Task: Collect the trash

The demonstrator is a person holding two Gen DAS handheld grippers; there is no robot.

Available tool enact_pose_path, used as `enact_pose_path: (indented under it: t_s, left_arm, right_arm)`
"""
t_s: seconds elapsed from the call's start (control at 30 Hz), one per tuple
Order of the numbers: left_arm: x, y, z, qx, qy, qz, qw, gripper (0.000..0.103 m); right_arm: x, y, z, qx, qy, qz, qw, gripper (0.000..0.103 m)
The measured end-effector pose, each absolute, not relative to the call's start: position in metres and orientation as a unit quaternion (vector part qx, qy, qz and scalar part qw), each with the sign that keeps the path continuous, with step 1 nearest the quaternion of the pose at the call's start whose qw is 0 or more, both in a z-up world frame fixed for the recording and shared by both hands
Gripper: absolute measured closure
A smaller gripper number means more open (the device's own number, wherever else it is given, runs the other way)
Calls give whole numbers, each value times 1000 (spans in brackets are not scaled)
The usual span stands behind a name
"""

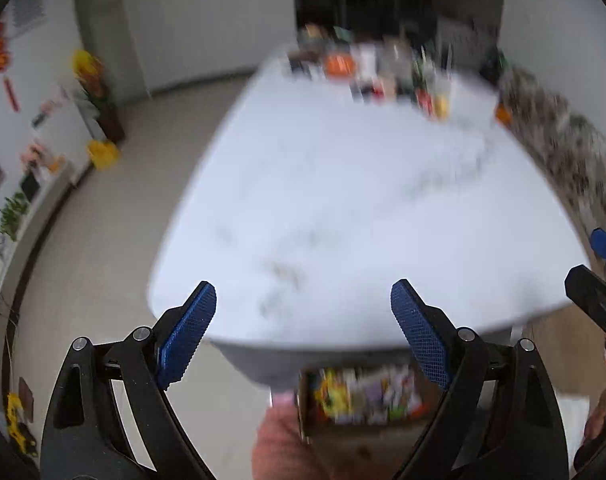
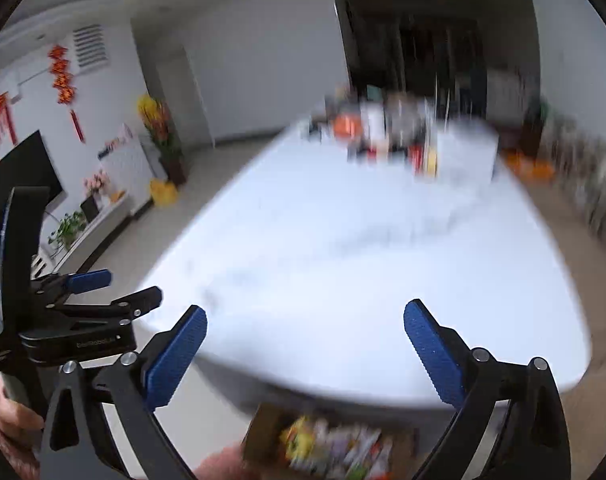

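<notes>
An open cardboard box (image 1: pixel 363 396) (image 2: pixel 335 448) full of colourful wrappers sits low, just below the near edge of the white marble table (image 1: pixel 343 200) (image 2: pixel 363 280). My left gripper (image 1: pixel 303 284) hangs above that edge, open, with nothing between its blue pads. My right gripper (image 2: pixel 306 305) is likewise open and holds nothing. Each gripper shows at the edge of the other's view: the right gripper (image 1: pixel 587 268) at the far right, the left gripper (image 2: pixel 133 285) at the left. Both views are blurred.
A blurred cluster of bottles and packets (image 1: pixel 383 72) (image 2: pixel 391 136) stands at the table's far end. A pink sleeve (image 1: pixel 279 440) lies beside the box. Flowers (image 2: pixel 155 120), a yellow bin (image 1: pixel 103 154) and a dark screen (image 2: pixel 23 172) line the left wall. Patterned upholstery (image 1: pixel 563 140) runs along the right.
</notes>
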State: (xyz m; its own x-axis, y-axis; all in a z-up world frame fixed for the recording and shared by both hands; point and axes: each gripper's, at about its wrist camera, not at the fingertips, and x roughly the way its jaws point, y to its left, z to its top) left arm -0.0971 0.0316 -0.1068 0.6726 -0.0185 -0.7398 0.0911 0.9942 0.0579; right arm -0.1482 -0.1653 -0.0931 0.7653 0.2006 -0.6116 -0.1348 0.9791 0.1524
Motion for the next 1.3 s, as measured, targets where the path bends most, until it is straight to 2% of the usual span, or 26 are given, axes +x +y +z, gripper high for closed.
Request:
enact_pose_path:
  t_s: [0.2, 0.4, 0.83, 1.3]
  left_arm:
    - [-110, 40, -19, 13, 322, -8, 947, 12]
    - [-116, 42, 22, 27, 281, 2, 959, 12]
    - [-99, 81, 33, 9, 299, -32, 954, 12]
    - [-98, 87, 39, 17, 299, -46, 953, 12]
  right_arm:
    - [-150, -162, -11, 30, 261, 71, 962, 6]
    - [-155, -161, 37, 21, 236, 48, 970, 6]
    - [-154, -133, 53, 9, 236, 12, 972, 6]
    - [-152, -114, 59, -2, 239, 5, 971, 6]
